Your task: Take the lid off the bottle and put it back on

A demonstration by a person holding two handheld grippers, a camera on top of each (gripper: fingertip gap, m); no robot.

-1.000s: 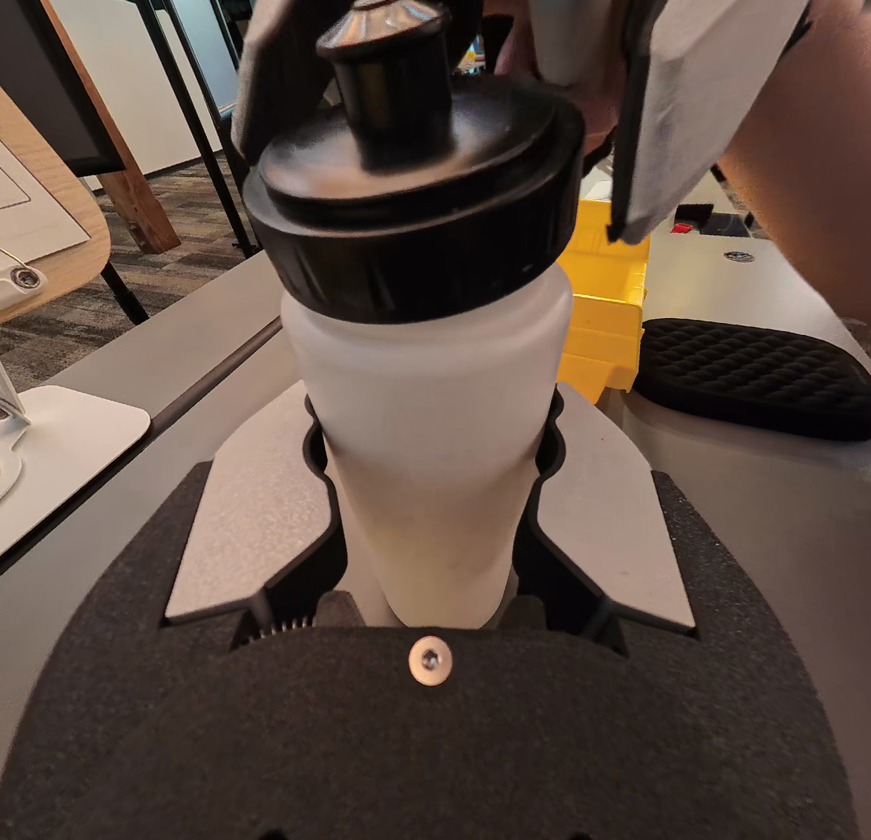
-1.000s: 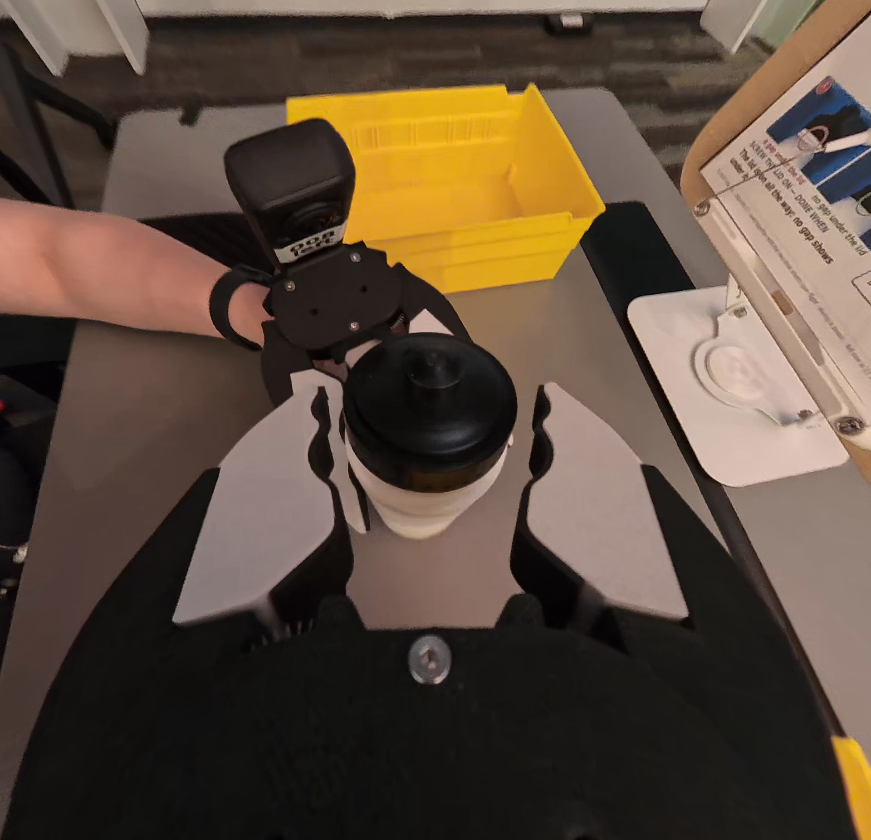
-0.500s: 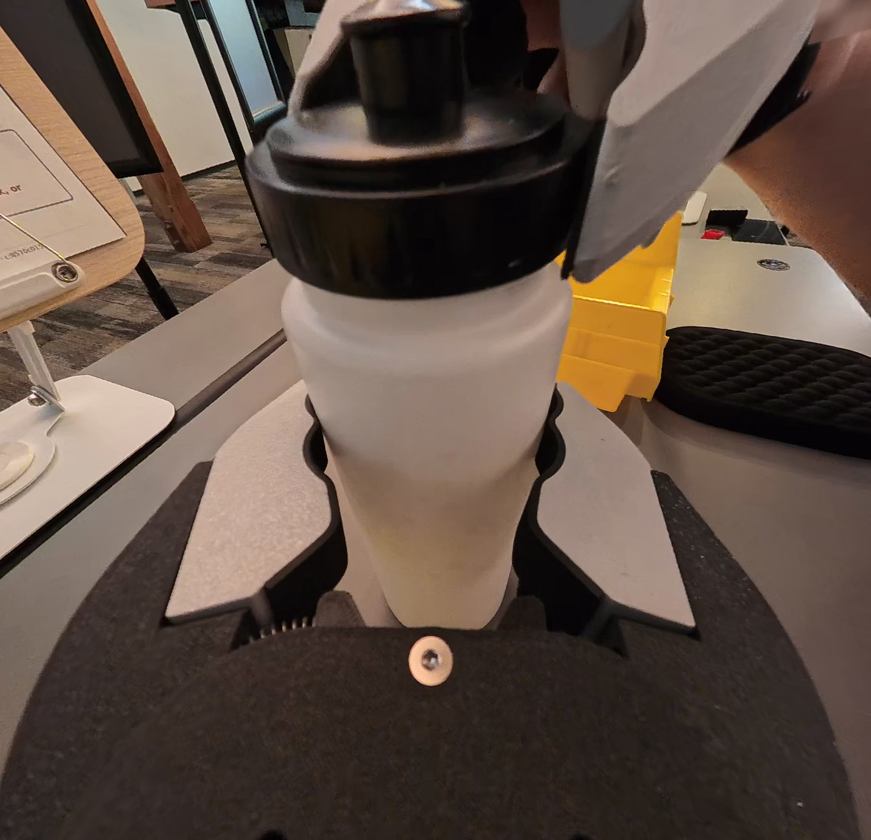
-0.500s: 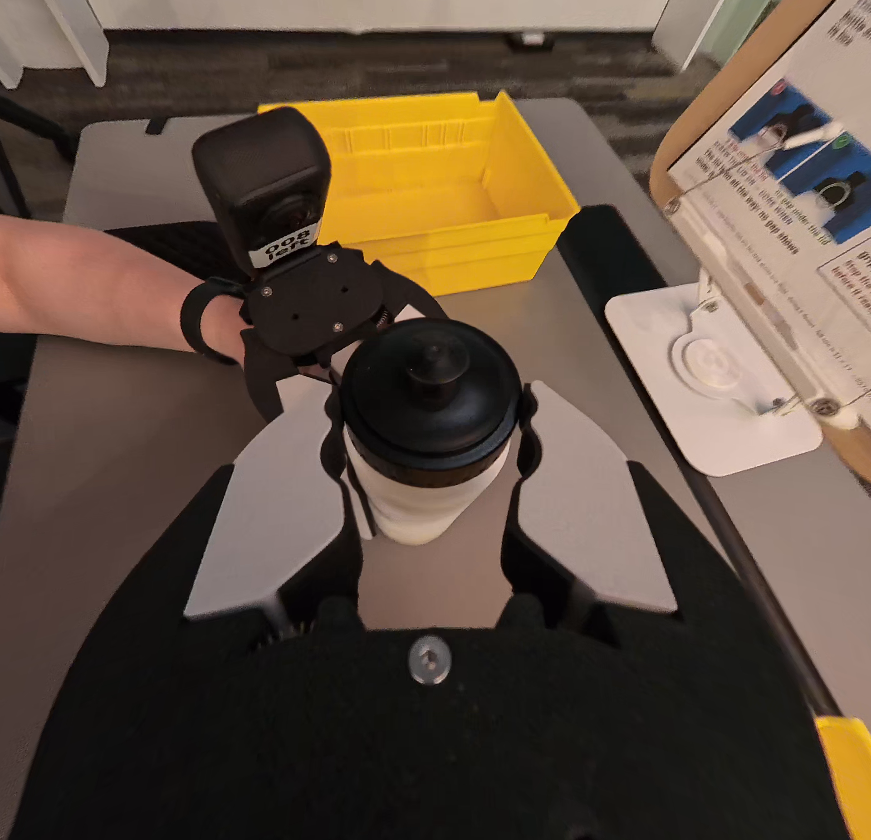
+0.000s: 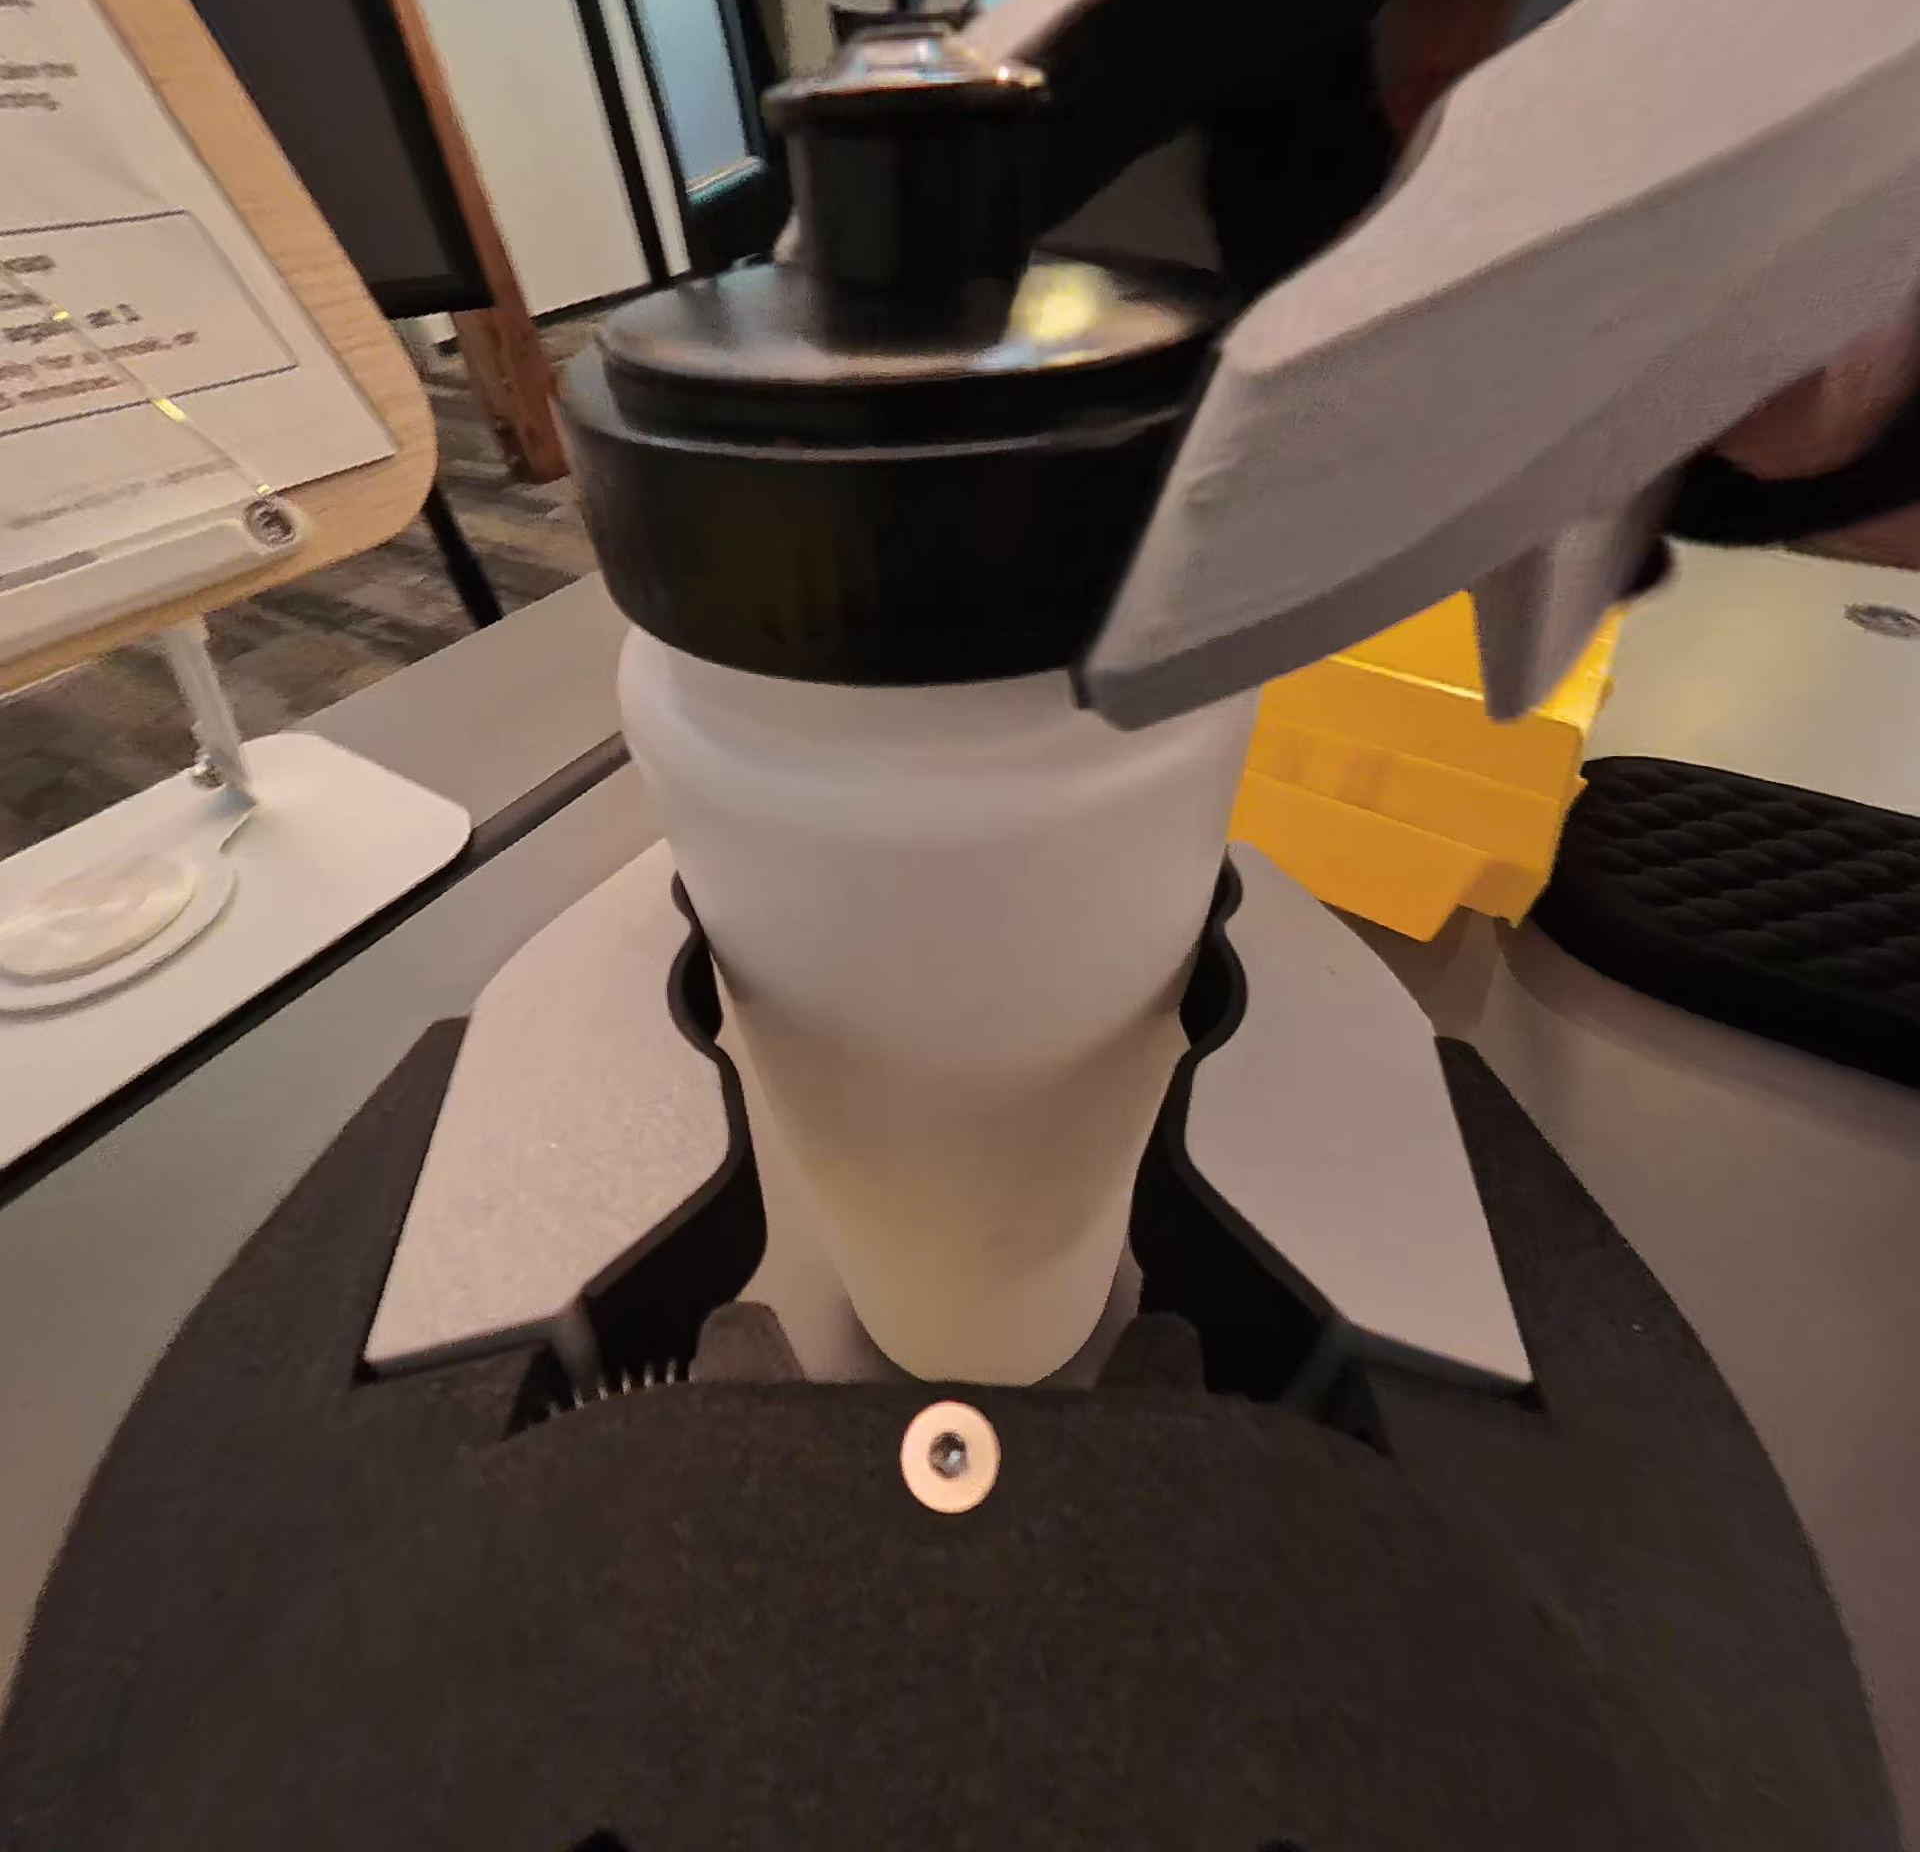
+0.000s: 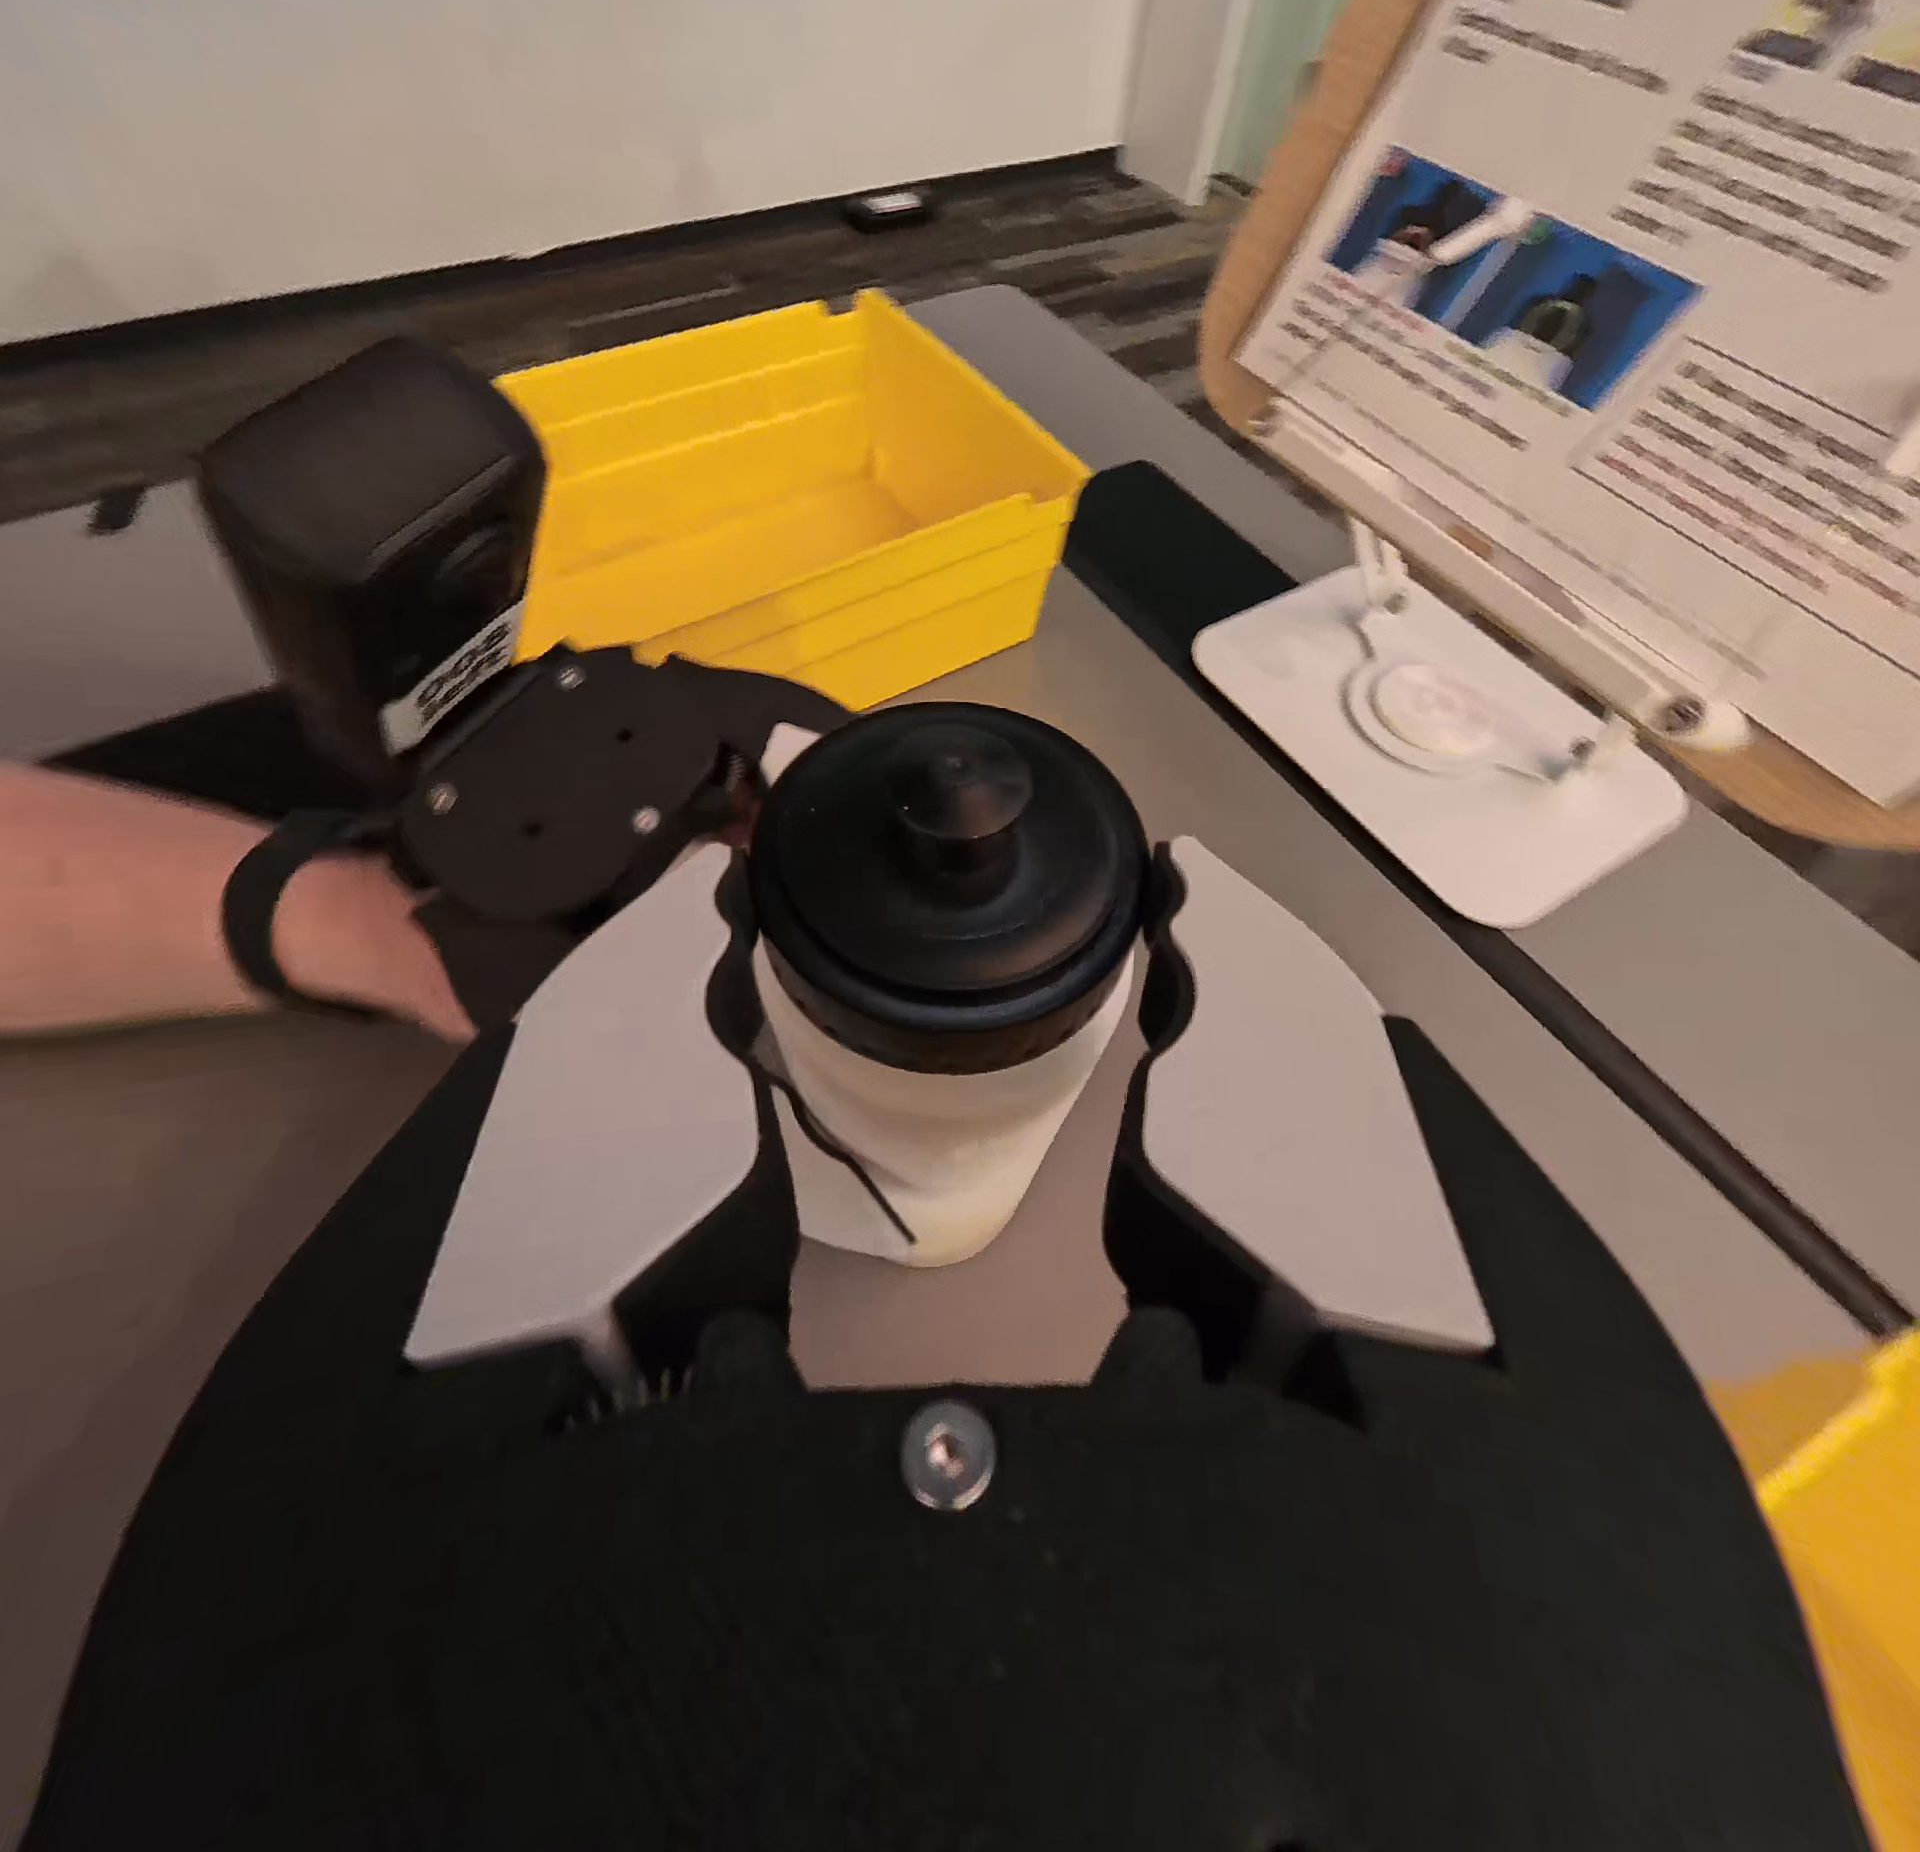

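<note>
While left gripper clamps bottle, right gripper pinches lid.

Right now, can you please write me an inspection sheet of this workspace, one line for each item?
Surface: grey table, bare near the bottle.
Job's things: white bottle upright, black lid on it.
Clutter: yellow bin, seemingly empty; black mat; second yellow bin at the edge.
Grippers: left gripper shut on the bottle body; right gripper shut on the lid.
Cables: nothing seen.
Surroundings: instruction board on a white stand; carpeted floor, white wall.
</note>
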